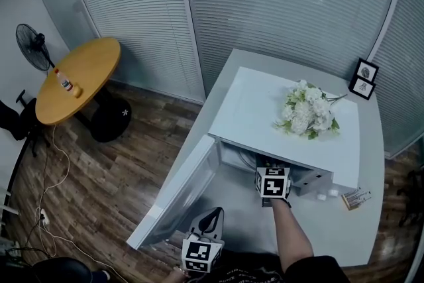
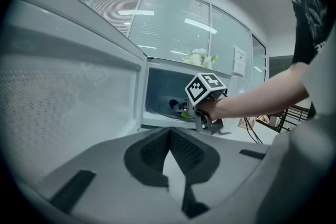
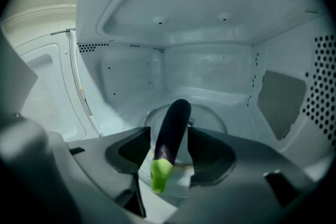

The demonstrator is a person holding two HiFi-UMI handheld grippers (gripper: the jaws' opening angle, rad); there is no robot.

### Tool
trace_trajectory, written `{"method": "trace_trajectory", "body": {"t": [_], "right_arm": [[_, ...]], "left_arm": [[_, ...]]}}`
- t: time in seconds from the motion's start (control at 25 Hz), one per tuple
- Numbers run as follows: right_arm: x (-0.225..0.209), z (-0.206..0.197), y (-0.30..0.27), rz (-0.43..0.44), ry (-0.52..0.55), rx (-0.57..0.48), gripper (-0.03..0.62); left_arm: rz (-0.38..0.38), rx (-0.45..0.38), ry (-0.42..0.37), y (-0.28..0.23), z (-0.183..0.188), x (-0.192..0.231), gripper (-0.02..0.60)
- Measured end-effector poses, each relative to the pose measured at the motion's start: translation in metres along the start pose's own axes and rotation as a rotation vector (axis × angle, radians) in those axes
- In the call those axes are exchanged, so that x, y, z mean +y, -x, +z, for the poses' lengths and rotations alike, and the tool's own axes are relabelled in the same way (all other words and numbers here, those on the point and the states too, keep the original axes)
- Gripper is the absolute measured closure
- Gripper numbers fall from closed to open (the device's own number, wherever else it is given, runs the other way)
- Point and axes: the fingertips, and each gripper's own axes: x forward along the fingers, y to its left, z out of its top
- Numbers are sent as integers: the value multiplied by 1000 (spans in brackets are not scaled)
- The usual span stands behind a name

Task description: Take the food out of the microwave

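Note:
The white microwave (image 1: 252, 106) stands on a counter with its door (image 1: 177, 192) swung open to the left. A dark purple eggplant (image 3: 171, 134) with a green stem end sits between the fingers of my right gripper (image 3: 167, 157), which is shut on it inside the cavity, above the glass turntable (image 3: 212, 119). In the head view the right gripper (image 1: 270, 172) reaches into the opening, fingertips hidden. My left gripper (image 1: 212, 217) hangs in front of the door, shut with nothing in it (image 2: 169, 136). From the left gripper view the eggplant (image 2: 184, 114) shows at the cavity mouth.
White flowers (image 1: 309, 109) lie on top of the microwave. Two small picture frames (image 1: 364, 78) stand at the counter's back right, and a small packet (image 1: 356, 197) lies right of the microwave. A round wooden table (image 1: 86, 66) and a fan (image 1: 33, 44) stand far left.

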Motion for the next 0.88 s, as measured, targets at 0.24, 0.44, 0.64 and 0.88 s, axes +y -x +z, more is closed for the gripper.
{"method": "trace_trajectory", "body": {"t": [0.24, 0.44, 0.64, 0.88], "right_arm": [[-2, -6, -4, -30, 47, 25, 376], [-3, -6, -2, -39, 85, 44, 427], [-6, -6, -4, -40, 65, 48, 436], [-4, 1, 9, -54, 73, -7, 442]], "left_arm": [[32, 16, -13, -1, -5, 6, 574], [37, 25, -19, 0, -8, 5, 574], [41, 38, -33, 2, -15, 3, 574], [69, 36, -28, 3, -19, 9, 574]]}}
